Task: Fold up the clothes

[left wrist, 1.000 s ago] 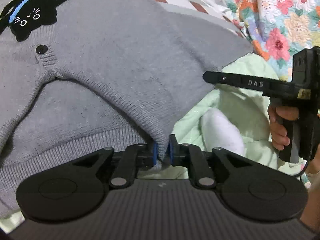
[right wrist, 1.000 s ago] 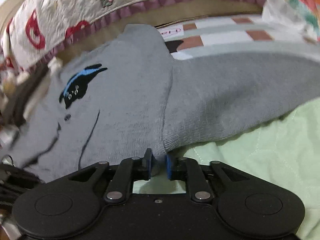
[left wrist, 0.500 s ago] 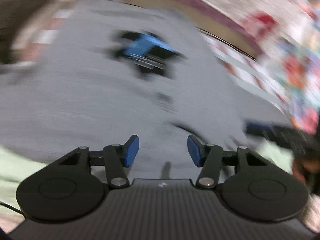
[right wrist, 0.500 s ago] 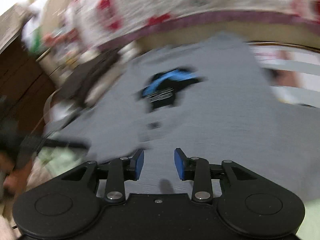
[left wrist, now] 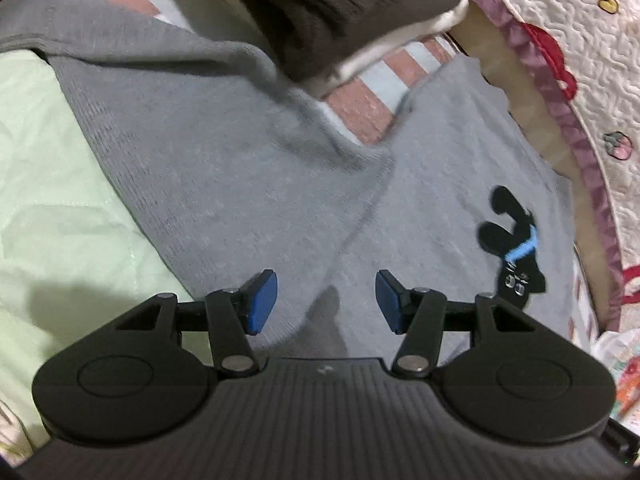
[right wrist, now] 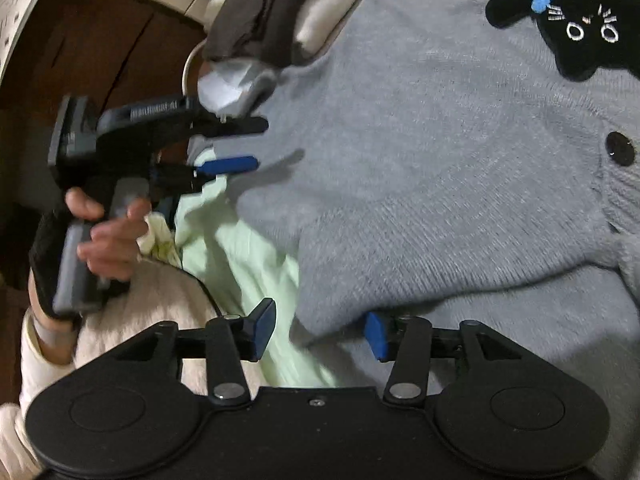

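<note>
A grey knit sweater (left wrist: 248, 168) with a black cat patch (left wrist: 516, 248) lies spread on a pale green sheet (left wrist: 52, 184), one sleeve folded across its body. My left gripper (left wrist: 326, 300) hovers open over the sleeve, nothing between its blue pads. In the right wrist view the same sweater (right wrist: 440, 160) fills the right side, with the cat patch (right wrist: 580, 20) at the top and a black button (right wrist: 620, 148) below it. My right gripper (right wrist: 320, 332) has its jaws opening; a folded edge of the sweater lies loose between them. The left gripper (right wrist: 244, 144) shows there too, open at the sweater's left edge.
A dark brown garment (left wrist: 340, 12) lies at the sweater's far side, on a striped cloth (left wrist: 360, 108). A quilt with a purple border (left wrist: 560, 80) runs along the right. A hand (right wrist: 108, 232) holds the left gripper's handle. Dark wooden furniture (right wrist: 100, 52) stands beyond the bed.
Both grippers were shut on the sweater's edges a second ago. They have let go, opened, and swung across the sweater towards its other side.
</note>
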The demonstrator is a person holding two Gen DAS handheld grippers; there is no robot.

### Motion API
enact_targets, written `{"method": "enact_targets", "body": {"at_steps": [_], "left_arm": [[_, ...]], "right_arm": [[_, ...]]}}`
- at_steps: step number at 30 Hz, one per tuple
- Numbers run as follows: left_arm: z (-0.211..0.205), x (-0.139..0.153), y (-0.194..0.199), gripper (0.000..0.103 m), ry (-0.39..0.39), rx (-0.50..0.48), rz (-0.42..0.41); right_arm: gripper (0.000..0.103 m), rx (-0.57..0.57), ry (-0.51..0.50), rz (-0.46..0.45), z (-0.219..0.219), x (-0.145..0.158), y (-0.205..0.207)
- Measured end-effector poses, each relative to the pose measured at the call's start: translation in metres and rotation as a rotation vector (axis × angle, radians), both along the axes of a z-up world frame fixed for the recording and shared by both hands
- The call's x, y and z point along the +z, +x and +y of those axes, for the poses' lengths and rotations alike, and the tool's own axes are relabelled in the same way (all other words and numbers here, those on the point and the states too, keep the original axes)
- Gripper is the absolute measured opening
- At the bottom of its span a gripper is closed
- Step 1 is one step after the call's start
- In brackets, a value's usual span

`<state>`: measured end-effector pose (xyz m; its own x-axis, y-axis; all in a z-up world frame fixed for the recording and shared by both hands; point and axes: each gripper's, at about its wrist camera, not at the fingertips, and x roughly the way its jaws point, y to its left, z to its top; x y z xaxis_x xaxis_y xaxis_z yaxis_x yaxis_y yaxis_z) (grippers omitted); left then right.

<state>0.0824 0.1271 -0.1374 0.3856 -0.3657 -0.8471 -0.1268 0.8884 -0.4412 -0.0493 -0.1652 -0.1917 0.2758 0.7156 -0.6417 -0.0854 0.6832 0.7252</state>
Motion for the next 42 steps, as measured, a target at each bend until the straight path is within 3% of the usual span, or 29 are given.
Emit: {"method": "enact_targets", "body": {"at_steps": [2, 3, 8, 14, 20, 23, 24, 27, 29, 33, 37, 41, 42], "left_arm": [[0.002, -0.003, 0.001, 0.053, -0.007, 0.016, -0.005], [0.003, -0.004, 0.003, 0.053, -0.021, 0.028, -0.004], [0.024, -0.003, 0.003, 0.053, -0.041, 0.115, -0.016], [0.043, 0.002, 0.005, 0.053, 0.013, 0.214, -0.061], [0.083, 0.029, 0.001, 0.053, 0.060, 0.307, -0.172], [0.108, 0.035, 0.006, 0.056, 0.107, 0.294, -0.195], [0.118, 0.032, 0.009, 0.056, 0.129, 0.300, -0.181], [0.144, 0.015, 0.023, 0.056, 0.170, 0.349, -0.119], [0.160, 0.003, 0.031, 0.056, 0.163, 0.379, -0.089], [0.175, -0.016, 0.043, 0.056, 0.075, 0.404, -0.057], [0.163, -0.013, 0.049, 0.056, 0.082, 0.358, -0.141], [0.153, -0.012, 0.058, 0.054, 0.143, 0.337, -0.238], [0.153, -0.015, 0.062, 0.054, 0.155, 0.338, -0.228]], "right_arm": [[0.048, 0.003, 0.019, 0.006, 0.001, -0.005, 0.003], [0.020, 0.025, 0.028, -0.008, 0.002, -0.005, 0.004], [0.009, 0.085, 0.242, 0.048, -0.018, -0.004, -0.007], [0.009, 0.133, 0.188, 0.087, -0.003, -0.018, -0.008], [0.009, 0.201, 0.088, 0.082, 0.025, -0.015, 0.000], [0.029, 0.256, -0.045, -0.006, 0.032, 0.008, -0.006], [0.043, 0.279, -0.081, -0.039, 0.035, 0.018, -0.008], [0.047, 0.300, -0.159, -0.118, 0.035, 0.041, -0.014], [0.047, 0.275, -0.160, -0.133, 0.027, 0.051, -0.016], [0.048, 0.199, -0.140, -0.147, 0.008, 0.058, -0.017], [0.048, 0.097, -0.101, -0.141, -0.014, 0.060, -0.017], [0.048, 0.036, -0.112, -0.141, -0.030, 0.060, -0.020], [0.048, 0.022, -0.114, -0.138, -0.032, 0.059, -0.020]]}}
